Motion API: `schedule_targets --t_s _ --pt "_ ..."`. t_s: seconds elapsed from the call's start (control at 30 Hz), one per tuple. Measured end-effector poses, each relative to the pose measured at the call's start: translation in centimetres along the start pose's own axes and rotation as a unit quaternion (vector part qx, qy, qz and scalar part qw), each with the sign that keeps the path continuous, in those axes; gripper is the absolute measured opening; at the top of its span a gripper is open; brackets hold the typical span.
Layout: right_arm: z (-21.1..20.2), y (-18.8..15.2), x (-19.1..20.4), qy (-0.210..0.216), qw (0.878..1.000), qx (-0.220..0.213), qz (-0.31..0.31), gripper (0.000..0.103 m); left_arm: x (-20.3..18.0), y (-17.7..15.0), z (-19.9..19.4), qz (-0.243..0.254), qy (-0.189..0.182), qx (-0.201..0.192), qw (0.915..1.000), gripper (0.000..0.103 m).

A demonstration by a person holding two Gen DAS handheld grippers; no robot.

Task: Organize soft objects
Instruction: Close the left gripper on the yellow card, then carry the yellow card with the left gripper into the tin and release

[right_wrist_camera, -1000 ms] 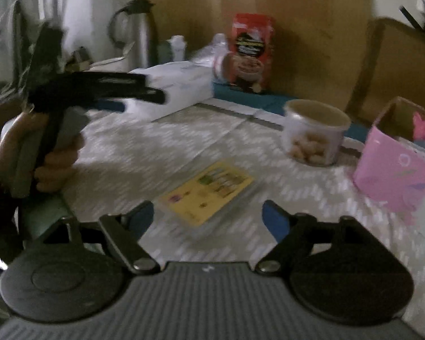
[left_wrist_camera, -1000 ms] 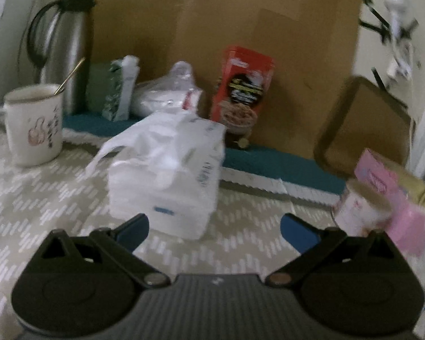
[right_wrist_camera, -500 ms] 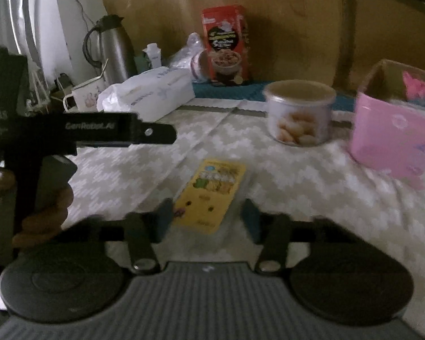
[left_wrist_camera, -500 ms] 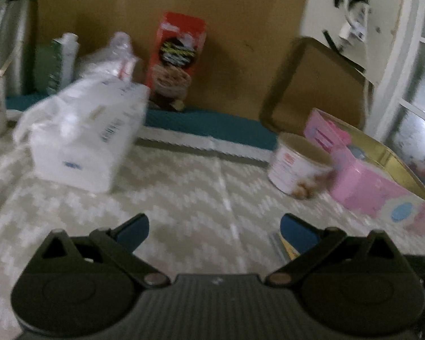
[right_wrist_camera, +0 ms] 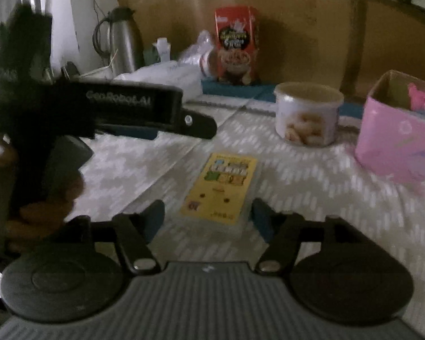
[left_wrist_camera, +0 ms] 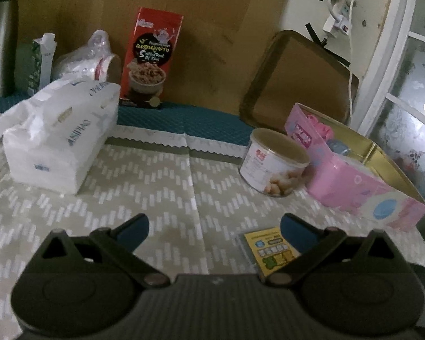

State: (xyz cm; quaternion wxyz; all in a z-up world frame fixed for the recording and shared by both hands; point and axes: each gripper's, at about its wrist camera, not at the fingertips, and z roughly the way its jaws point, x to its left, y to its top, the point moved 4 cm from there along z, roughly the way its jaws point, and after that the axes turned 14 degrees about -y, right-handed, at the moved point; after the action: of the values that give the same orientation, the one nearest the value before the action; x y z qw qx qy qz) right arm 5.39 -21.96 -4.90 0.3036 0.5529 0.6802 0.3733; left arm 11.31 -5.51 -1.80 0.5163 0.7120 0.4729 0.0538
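A flat yellow packet (right_wrist_camera: pixel 222 187) lies on the patterned tablecloth; it also shows in the left wrist view (left_wrist_camera: pixel 270 250), partly behind the right finger. My right gripper (right_wrist_camera: pixel 208 217) is open, its fingers just short of the packet's near end. My left gripper (left_wrist_camera: pixel 214 228) is open and empty above the cloth, left of the packet; it shows from the side in the right wrist view (right_wrist_camera: pixel 144 113). A white tissue pack (left_wrist_camera: pixel 56 133) lies at the left. A pink box (left_wrist_camera: pixel 351 175) holding soft pink things stands at the right.
A round snack tub (left_wrist_camera: pixel 272 167) stands beside the pink box. A red cereal box (left_wrist_camera: pixel 151 56), a carton, a plastic bag and a steel flask (right_wrist_camera: pixel 124 45) line the back against cardboard. A tray (left_wrist_camera: pixel 294 76) leans at the back right.
My left gripper swung right, away from the tissue pack, toward the tub and pink box. My right gripper closed in on the yellow packet; its fingers narrowed, then spread again.
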Motion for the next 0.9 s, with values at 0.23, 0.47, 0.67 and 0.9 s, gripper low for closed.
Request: schedule_targets --t_s 0.23,0.47,0.67,0.9 --pt "-1.7 -1.1 -3.0 -0.011 1.0 0.001 -0.013 0.064 -0.8 -0.2 0.3 0.029 0.007 0.017 0.9994 0.103" --pt "-6.7 -5.3 -7.8 -0.042 0.998 -0.018 -0.041 0.065 -5.3 -1.3 3.8 0.097 -0.046 0.078 0.9911 0.103" --pt "-9.3 -7.8 -13.0 -0.159 0.987 -0.021 0.031 0.082 -11.2 -1.8 6.6 0.143 -0.137 0.117 0.9731 0.103" --pt "-10.5 -8.8 -13.2 -0.155 0.986 -0.049 0.049 0.081 -15.8 -2.6 9.3 0.158 -0.187 0.156 0.9571 0.102"
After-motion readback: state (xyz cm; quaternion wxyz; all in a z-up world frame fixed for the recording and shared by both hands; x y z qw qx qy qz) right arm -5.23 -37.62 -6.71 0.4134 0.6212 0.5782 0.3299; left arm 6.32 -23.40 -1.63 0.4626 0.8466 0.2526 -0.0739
